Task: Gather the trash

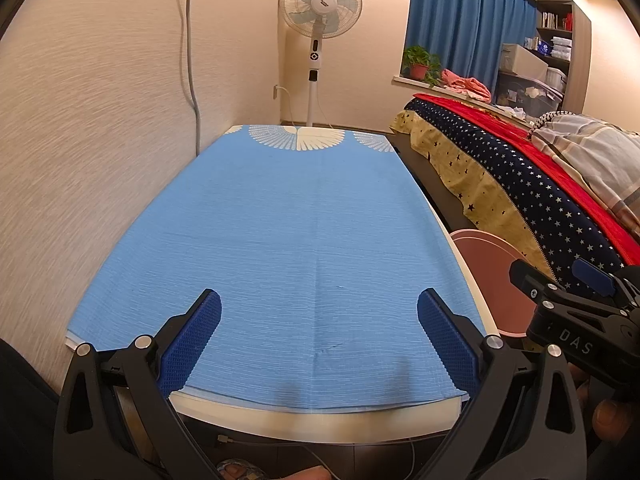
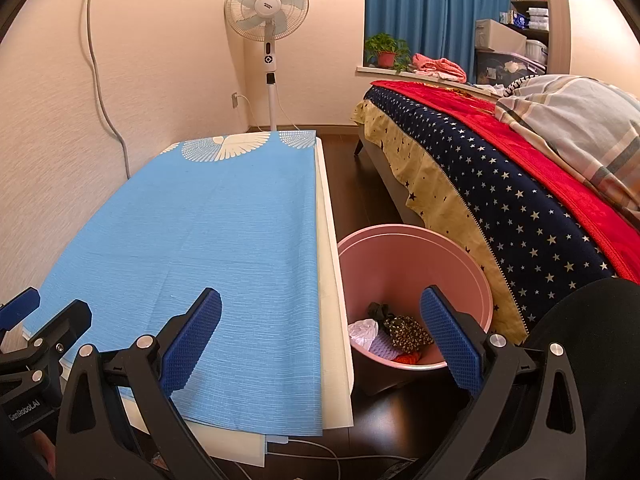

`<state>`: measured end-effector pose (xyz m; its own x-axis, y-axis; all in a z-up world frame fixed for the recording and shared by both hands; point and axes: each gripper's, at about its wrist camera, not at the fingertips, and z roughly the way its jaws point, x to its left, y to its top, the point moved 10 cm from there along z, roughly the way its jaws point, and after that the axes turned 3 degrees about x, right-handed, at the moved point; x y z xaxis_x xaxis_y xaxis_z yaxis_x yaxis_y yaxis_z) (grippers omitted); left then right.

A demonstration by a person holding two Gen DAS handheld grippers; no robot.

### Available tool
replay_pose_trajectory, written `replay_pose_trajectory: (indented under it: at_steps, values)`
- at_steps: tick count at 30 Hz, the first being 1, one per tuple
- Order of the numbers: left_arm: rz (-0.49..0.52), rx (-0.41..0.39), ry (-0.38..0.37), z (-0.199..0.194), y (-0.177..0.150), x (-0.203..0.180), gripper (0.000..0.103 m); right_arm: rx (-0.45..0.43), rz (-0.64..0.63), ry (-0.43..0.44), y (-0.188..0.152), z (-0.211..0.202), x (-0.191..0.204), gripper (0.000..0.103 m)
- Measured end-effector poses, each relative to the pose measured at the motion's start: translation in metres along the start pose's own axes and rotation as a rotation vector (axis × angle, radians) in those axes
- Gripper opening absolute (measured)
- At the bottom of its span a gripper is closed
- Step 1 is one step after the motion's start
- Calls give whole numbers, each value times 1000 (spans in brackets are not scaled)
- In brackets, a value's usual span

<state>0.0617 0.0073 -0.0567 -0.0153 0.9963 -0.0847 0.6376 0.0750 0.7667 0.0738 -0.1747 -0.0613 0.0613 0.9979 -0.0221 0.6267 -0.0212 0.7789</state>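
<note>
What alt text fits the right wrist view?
The open, empty right gripper hangs over the edge of a blue-clothed table, beside a pink bin on the floor holding crumpled trash. Beyond are a star-patterned bed and pedestal fan.

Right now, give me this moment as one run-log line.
left gripper: open, empty, over blue cloth | right gripper: open, empty | pink bin: on floor beside table, holds trash | cloth: bare
</note>
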Motion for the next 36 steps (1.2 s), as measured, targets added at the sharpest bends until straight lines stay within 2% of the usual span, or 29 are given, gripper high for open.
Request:
replay_pose_trajectory:
  at_steps: [36]
  values:
    - [-9, 7, -5, -3, -3, -7, 95, 0, 0, 0, 0, 0, 1, 98]
